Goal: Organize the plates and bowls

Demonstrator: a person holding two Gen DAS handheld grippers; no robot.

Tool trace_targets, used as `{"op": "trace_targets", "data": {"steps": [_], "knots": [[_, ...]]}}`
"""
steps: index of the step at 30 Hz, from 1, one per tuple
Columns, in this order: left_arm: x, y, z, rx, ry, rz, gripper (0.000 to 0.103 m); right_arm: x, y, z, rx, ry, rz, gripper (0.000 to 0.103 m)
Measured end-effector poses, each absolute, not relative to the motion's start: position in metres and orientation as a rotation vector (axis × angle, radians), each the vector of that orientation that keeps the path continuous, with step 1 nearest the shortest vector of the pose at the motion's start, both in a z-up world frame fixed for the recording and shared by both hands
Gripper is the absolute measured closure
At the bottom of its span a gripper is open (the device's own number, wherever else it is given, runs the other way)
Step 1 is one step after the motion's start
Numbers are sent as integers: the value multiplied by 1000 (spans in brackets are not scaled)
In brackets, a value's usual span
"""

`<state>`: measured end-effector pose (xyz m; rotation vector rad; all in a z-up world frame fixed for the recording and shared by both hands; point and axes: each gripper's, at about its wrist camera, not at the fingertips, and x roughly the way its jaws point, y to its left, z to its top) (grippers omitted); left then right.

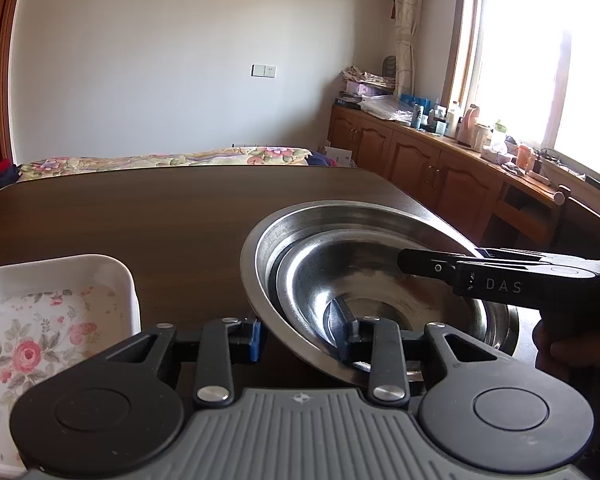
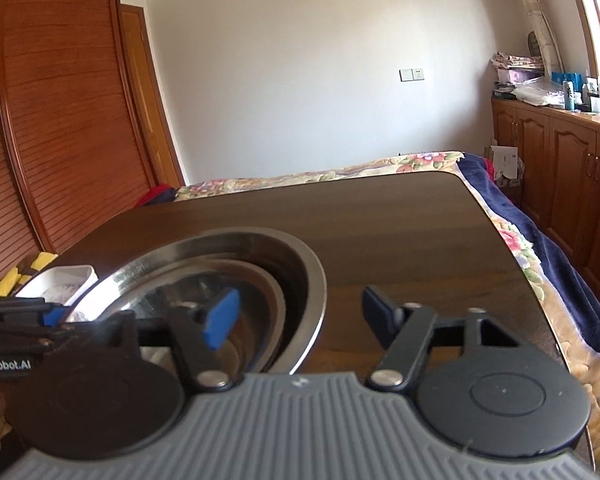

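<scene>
Nested steel bowls (image 1: 364, 280): light, stiff, slick; take the rim. Your left tool (image 1: 304, 332) straddles it, unclamped; right tool (image 2: 296, 316) wide.

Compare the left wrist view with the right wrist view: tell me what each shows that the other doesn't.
Only the left wrist view shows the window and the floral pattern inside the white tray. Only the right wrist view shows the slatted wooden wardrobe and the table's right edge against the bedspread. Both show the nested steel bowls, with the left gripper straddling their rim, and the open right gripper.
</scene>
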<state>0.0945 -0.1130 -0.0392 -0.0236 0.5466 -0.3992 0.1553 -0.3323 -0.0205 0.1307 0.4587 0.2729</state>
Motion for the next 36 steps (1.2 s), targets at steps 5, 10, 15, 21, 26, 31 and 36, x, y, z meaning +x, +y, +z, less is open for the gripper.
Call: {"op": "trace_targets", "data": {"steps": [5, 10, 15, 21, 26, 31, 36], "knots": [[94, -112, -40, -29, 548, -404, 69, 154, -330, -20, 122, 458, 278, 56], [93, -111, -40, -31, 546, -411, 69, 153, -329, -19, 105, 449, 284, 62], [91, -109, -41, -30, 542, -408, 69, 153, -330, -18, 102, 444, 288, 66], [90, -107, -40, -33, 545, -403, 69, 152, -331, -18, 107, 441, 291, 67], [87, -108, -36, -27, 530, -399, 69, 148, -331, -17, 99, 407, 301, 69], [79, -107, -32, -17, 507, -404, 69, 148, -334, -16, 112, 397, 329, 71], [75, -99, -23, -11, 482, -402, 69, 148, -335, -13, 129, 391, 343, 71]]}}
